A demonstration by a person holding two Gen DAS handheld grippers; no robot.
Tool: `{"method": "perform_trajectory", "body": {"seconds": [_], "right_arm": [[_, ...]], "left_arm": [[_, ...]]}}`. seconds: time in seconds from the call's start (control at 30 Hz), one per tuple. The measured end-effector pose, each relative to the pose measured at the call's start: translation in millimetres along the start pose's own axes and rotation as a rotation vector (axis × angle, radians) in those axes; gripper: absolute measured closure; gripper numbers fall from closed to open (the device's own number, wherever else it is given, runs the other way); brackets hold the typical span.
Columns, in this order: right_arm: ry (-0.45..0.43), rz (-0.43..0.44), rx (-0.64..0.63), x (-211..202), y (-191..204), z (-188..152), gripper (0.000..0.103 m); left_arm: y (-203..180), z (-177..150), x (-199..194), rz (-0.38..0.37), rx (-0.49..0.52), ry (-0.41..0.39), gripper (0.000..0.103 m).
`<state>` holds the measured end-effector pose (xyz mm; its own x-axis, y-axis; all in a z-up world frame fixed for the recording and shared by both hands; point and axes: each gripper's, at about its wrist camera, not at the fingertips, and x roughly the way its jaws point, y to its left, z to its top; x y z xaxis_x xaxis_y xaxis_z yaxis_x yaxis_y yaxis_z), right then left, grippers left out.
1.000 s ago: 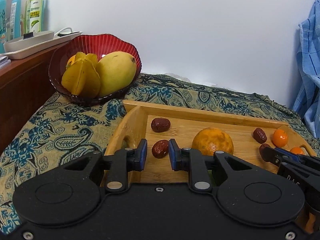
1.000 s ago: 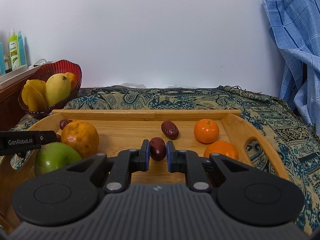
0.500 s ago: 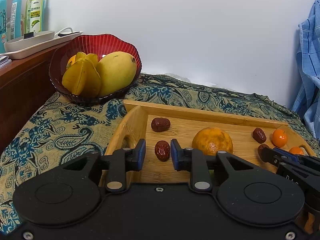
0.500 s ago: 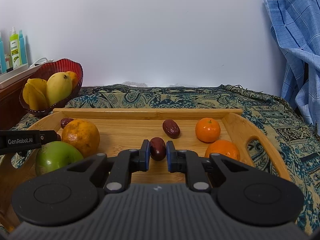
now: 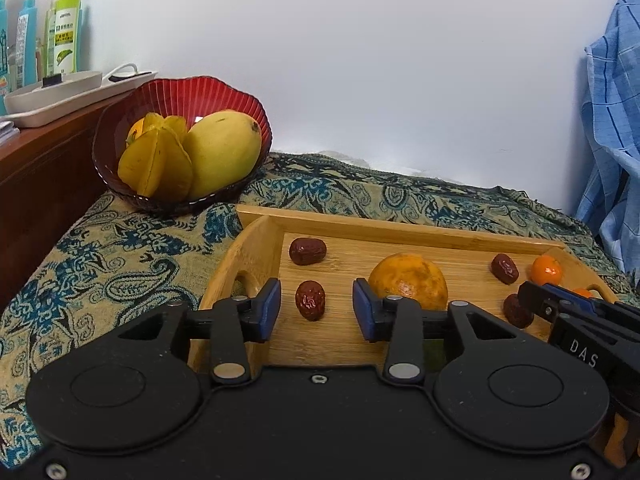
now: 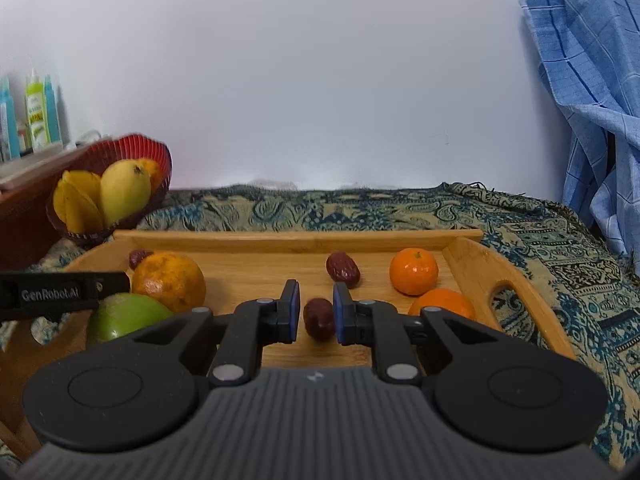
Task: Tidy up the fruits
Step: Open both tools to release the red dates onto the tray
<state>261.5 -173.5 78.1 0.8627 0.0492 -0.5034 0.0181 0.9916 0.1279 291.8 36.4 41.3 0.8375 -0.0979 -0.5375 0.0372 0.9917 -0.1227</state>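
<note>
**Two grippers, two dried red dates on the bamboo tray**

The left gripper (image 5: 316, 308) is hanging low over the near left part of the rectangular bamboo tray (image 5: 400, 230), its blue-padded jaws spread wide. A wrinkled dark red dried date (image 5: 310, 300) is lying on the tray floor between them, closer to the left pad, with clear wood showing on both sides, so nothing is being held. A second dark red date (image 5: 307, 251) is sitting further back near the tray's far left corner, and a large dull-orange citrus fruit (image 5: 408, 282) is resting just beside the right pad.

The right gripper (image 6: 316, 312) is straddling another dark red date (image 6: 319, 319) near the tray's middle. Its jaws are narrow and standing very close to the fruit, but thin slivers of tray seem to be showing on each side; whether the pads are pressing it I cannot tell. A fourth date (image 6: 342, 269) is lying just behind, with two small bright orange mandarins (image 6: 414, 271) to the right and a green apple (image 6: 120, 316) at the left.

The ribbed red glass bowl (image 5: 236, 96), holding a yellow mango (image 5: 222, 152) and a yellow starfruit (image 5: 158, 164), is standing on the patterned blue-and-tan cloth (image 5: 120, 248) beyond the tray.

These dates are probably light, leathery and slightly yielding, with wrinkled skin that should be giving the pads decent friction. Each one likely wants pinching across its short waist, gently, since its rounded ends could squirt out sideways under an off-centre squeeze.
</note>
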Motion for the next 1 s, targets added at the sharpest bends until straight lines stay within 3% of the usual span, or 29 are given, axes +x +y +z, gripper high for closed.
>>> {"method": "perform_trajectory", "body": {"seconds": [0.47, 0.6, 1.0], "right_arm": [[-0.059, -0.002, 0.03, -28, -11, 2, 0.074], [-0.075, -0.005, 0.018, -41, -14, 0, 0.06], [-0.112, -0.024, 0.002, -83, -25, -11, 0.04]], "left_arm": [[-8, -3, -29, -0.006, 0.013, -0.046, 0.045], [-8, -5, -39, -0.008, 0.006, -0.055, 0.041], [-17, -13, -74, -0.032, 0.028, -0.077, 0.026]]}}
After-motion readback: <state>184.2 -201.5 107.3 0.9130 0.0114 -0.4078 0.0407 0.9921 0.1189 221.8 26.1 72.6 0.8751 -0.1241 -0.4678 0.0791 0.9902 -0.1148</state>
